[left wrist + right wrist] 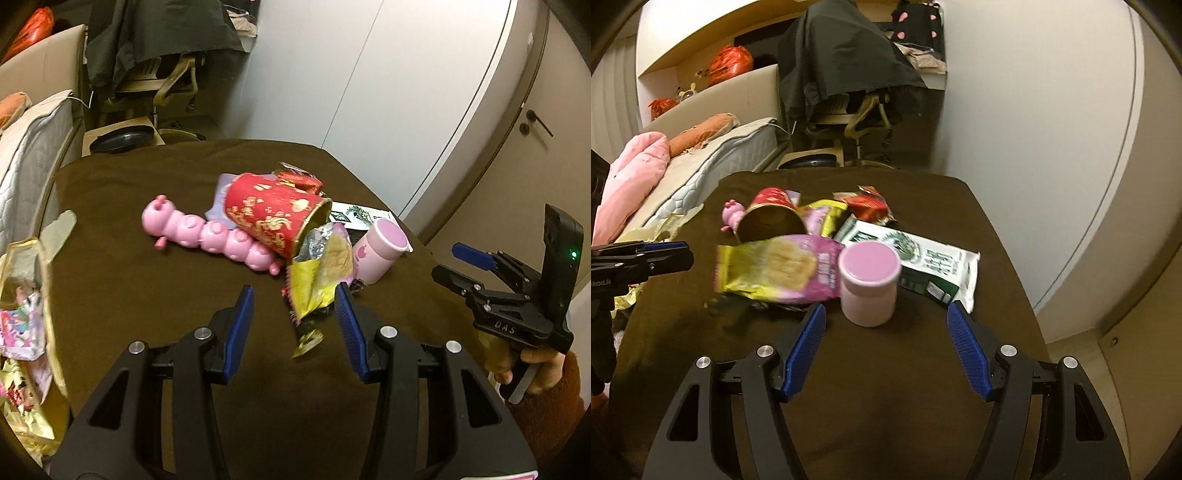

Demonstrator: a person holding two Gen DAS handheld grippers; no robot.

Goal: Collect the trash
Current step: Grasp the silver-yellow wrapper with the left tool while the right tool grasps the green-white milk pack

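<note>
Left wrist view: gold bag (26, 332) at 9 o'clock is cut off by the left edge; its contents are blurred. The snack wrapper (317, 280) is motion-blurred, print illegible. The pink caterpillar toy (207, 236) has its tail end hidden behind the red cup (273, 214). The right gripper (476, 266) at 3 o'clock shows only 1 blue finger clearly.

Right wrist view: the toy is mostly hidden behind the cup. The left gripper (657, 254) at 9 o'clock is cut off by the edge.
</note>
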